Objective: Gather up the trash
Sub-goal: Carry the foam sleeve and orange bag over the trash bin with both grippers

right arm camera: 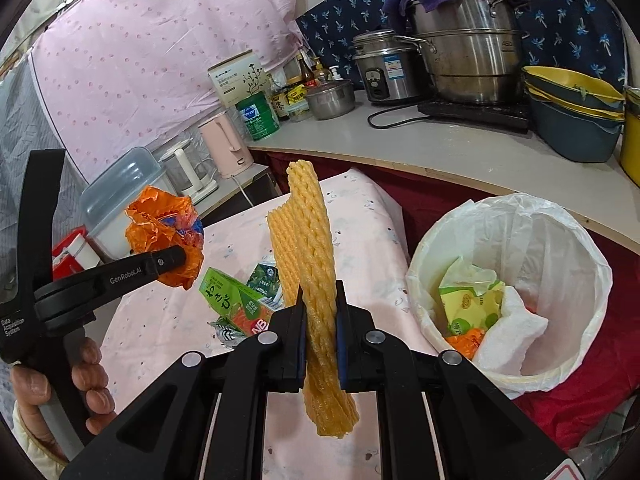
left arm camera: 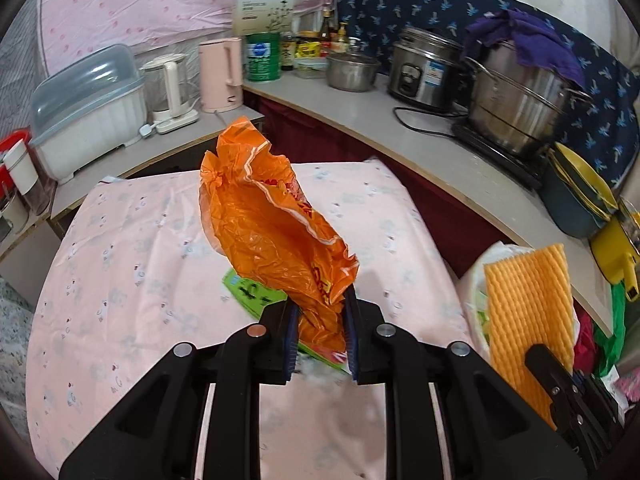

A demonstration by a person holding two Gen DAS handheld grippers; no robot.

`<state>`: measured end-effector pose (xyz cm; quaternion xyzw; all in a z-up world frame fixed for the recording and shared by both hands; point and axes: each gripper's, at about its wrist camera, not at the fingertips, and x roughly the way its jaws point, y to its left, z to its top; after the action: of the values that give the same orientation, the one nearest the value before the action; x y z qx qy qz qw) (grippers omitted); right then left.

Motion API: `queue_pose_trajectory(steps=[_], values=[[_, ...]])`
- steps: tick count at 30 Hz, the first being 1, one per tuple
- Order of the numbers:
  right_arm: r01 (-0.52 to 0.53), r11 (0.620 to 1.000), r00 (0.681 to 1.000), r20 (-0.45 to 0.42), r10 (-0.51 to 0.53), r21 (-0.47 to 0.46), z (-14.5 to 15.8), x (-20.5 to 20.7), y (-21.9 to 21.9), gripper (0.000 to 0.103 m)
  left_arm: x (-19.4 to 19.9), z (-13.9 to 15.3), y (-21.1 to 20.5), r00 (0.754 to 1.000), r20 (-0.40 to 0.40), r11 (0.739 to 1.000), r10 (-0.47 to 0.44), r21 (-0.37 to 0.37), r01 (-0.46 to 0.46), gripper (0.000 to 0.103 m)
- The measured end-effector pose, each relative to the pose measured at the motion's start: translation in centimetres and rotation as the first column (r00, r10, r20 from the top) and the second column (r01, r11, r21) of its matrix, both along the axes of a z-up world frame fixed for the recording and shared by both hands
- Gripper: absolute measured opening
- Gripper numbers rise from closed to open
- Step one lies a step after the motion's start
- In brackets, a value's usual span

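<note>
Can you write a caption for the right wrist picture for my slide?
Right gripper clamps a yellow foam net beside the lined trash bin, while the left gripper lifts an orange plastic bag.

Carton [right arm camera: 236, 304] on table [right arm camera: 360, 216], bin [right arm camera: 516, 280] right, counter [right arm camera: 440, 148] behind

orange bag [left arm camera: 276, 224]: 1 | foam net [right arm camera: 310, 256]: 1 | bin [right arm camera: 420, 276]: 1 | kettles [left arm camera: 222, 74]: 2

The orange bag [left arm camera: 276, 224] hides most of the green carton [left arm camera: 250, 292] at frame centre. In the right wrist view, the yellow foam net [right arm camera: 316, 280] covers part of the cartons; the bin [right arm camera: 560, 220] contents' print is too small to read.
</note>
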<state>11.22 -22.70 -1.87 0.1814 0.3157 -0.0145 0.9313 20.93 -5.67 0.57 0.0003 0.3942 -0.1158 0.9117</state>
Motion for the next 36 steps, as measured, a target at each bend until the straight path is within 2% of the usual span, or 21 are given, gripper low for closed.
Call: queue_pose_trajectory(steps=[11,25,31,36], values=[[0.073,0.997,0.997,0.008,-0.073,0.009,0.0,-3.0,-3.5,0.011,-3.6,-0.4,-5.3,0.993,-0.005,0.993,-0.117,0.027,0.117,0.018],[0.151,0.988,0.988,0.006,-0.152,0.033,-0.8,-5.5,-7.2,0.011,-5.7,-1.2,-10.6,0.976,-0.019,0.974,-0.218,0.063,0.219,0.018],[0.203,0.978,0.979,0.005,-0.204,0.046,-1.2,-6.6,-9.4,0.011,-6.6,-1.7,-13.2,0.959,-0.035,0.956,-0.282,0.079,0.284,0.018],[0.259,0.964,0.966,0.000,-0.259,0.056,-1.6,-7.8,-11.8,0.011,-7.6,-2.4,-16.2,0.927,-0.056,0.922,-0.371,0.098,0.375,0.019]])
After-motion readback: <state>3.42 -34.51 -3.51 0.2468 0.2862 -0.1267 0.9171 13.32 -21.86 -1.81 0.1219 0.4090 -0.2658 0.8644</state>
